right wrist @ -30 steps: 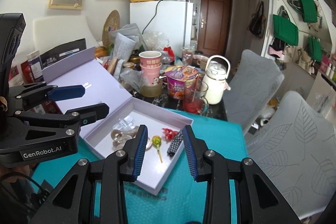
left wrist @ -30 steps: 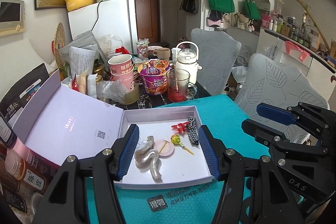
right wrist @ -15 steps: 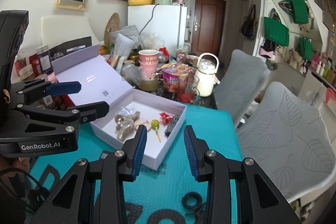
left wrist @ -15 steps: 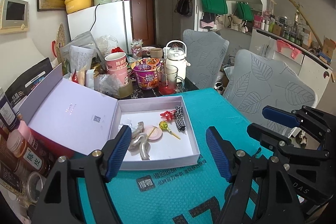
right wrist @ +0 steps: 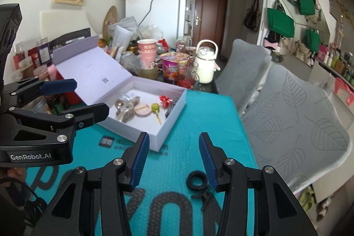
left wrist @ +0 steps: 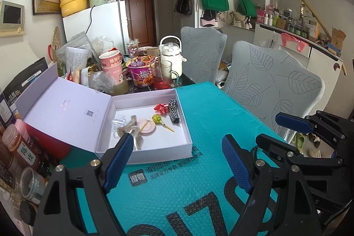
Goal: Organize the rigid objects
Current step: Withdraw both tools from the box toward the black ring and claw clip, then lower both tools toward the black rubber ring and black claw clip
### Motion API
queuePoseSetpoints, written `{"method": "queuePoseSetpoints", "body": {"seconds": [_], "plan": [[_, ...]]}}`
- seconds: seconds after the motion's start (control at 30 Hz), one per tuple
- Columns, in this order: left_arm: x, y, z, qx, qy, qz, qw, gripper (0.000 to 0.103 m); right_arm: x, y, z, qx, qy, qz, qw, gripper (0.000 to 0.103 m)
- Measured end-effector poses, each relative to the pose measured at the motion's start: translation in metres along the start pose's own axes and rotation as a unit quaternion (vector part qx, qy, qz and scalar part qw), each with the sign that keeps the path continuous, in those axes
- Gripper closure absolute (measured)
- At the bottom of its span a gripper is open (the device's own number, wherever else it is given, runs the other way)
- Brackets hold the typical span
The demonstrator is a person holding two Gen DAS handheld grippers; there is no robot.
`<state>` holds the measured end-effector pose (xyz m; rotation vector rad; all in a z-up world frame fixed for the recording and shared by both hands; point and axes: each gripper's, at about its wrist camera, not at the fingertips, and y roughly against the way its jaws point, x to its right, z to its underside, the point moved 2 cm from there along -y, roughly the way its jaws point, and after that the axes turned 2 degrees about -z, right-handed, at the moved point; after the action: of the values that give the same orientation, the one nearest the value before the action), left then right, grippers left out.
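Open lavender box (left wrist: 143, 148) on the teal mat (left wrist: 205, 116), lid (left wrist: 64, 110) folded back to the left. Inside, left to right: clear clips (left wrist: 118, 124), a greyish claw clip (right wrist: 124, 108), a round pink compact (left wrist: 146, 127), a green lollipop (left wrist: 157, 119) with its yellow stick slanting toward the near wall, a red bow (left wrist: 161, 108), and a black-and-white checked tie (left wrist: 173, 111) just beside the right wall.

On the mat nearer the camera, well apart from the box — a black ring-shaped piece (right wrist: 197, 180), close by the right gripper's right finger, not between the pads.

Left gripper (left wrist: 177, 158): jaws opening, nothing between them, only mat and the box's near corner behind. Right gripper (right wrist: 172, 158): jaws opening too, narrower, likewise holding nothing.

Behind the box, crowded tabletop — stacked pink cups (left wrist: 111, 68), purple noodle bowl (left wrist: 141, 75), glass mug (left wrist: 162, 79) with red liquid, white kettle (left wrist: 171, 59). To the right, two grey leaf-patterned chairs (left wrist: 272, 90).
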<state>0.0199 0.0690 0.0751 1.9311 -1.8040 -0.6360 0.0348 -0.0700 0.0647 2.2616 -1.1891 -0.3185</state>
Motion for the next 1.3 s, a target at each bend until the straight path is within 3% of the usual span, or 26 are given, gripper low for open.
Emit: {"method": "queuePoseSetpoints", "body": {"seconds": [0.6, 1.07, 1.3], "plan": [[0.023, -0.043, 0.042, -0.072, 0.012, 0.037, 0.9967, 0.021, 0.030, -0.017, 0.056, -0.049, -0.057, 0.037, 0.996, 0.054], [0.028, -0.083, 0.069, -0.125, 0.023, 0.053, 0.9905, 0.021, 0.052, -0.058, 0.089, -0.110, -0.091, 0.052, 0.988, 0.054], [0.026, -0.104, 0.075, -0.140, 0.031, 0.048, 0.9885, 0.021, 0.058, -0.077, 0.098, -0.127, -0.099, 0.052, 0.986, 0.033]]}}
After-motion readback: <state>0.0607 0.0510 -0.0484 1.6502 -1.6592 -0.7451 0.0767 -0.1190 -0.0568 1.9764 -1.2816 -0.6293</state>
